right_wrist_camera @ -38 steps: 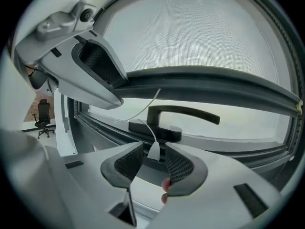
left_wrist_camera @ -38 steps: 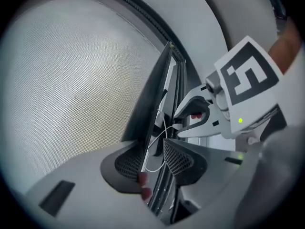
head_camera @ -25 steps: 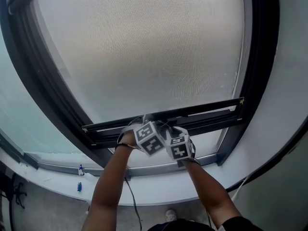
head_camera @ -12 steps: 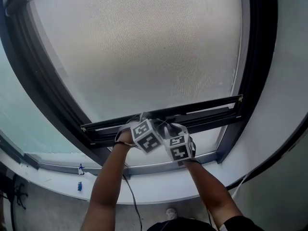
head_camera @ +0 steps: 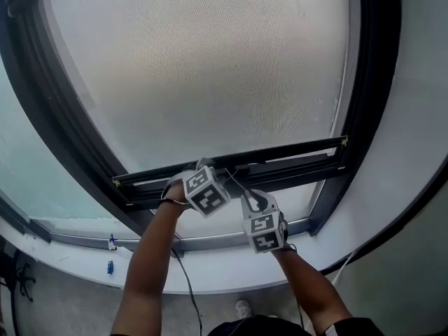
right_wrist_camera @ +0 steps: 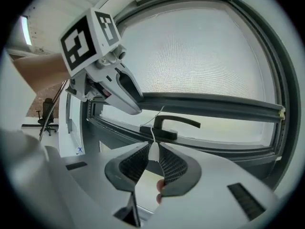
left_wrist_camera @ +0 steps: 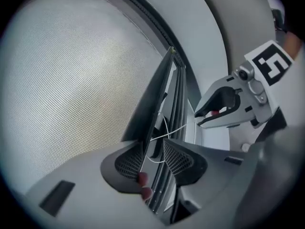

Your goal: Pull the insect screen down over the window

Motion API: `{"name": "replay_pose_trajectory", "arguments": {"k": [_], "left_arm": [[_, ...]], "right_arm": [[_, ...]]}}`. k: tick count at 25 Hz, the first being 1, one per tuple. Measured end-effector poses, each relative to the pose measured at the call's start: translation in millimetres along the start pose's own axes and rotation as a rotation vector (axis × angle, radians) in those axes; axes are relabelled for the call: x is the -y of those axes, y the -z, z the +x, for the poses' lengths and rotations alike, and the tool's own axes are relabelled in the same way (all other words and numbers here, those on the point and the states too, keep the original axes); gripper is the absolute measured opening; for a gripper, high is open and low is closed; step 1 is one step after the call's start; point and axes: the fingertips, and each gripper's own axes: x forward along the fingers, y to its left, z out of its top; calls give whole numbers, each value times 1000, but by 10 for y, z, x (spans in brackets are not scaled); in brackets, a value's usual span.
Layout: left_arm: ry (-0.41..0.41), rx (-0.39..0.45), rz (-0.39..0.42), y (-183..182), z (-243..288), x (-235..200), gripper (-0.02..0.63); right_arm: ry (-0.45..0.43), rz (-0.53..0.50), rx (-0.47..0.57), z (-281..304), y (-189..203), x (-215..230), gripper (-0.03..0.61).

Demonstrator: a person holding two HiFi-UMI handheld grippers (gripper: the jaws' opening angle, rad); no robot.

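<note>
Mesh fills most of the head view. The insect screen (head_camera: pixel 210 68) is drawn down over nearly the whole height of the window frame (head_camera: pixel 374 82). Its dark bottom bar (head_camera: pixel 301 151) slants across just above the frame's lower rail, with a pale strip showing under it. My left gripper (head_camera: pixel 207 166) is up at the bar, left of its middle. My right gripper (head_camera: pixel 253 201) sits lower and to the right, off the bar. Both my arms reach up from the bottom of the picture.

In the left gripper view the bar runs edge-on between my jaws. They stand roughly half apart and are closed on it (the left pad lies against its pale face). A thin white pull cord (left_wrist_camera: pixel 167 132) crosses between the pads and leads off toward the right gripper, which shows at the picture's right side.

In the right gripper view my jaws are nearly together, the tips pinching the white end of the cord, which rises from them to the bar. Behind the cord the dark window handle (right_wrist_camera: pixel 171 124) sits on the lower rail, its lever pointing right. The left gripper's tips meet the bar at upper left.
</note>
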Motion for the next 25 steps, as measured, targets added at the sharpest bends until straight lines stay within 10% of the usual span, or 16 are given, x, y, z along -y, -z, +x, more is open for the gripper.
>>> {"name": "replay_pose_trajectory", "arguments": {"k": [25], "left_arm": [[-35, 1, -3, -14, -22, -53, 126]], "right_arm": [[5, 136, -250, -545, 1990, -415, 72]]}}
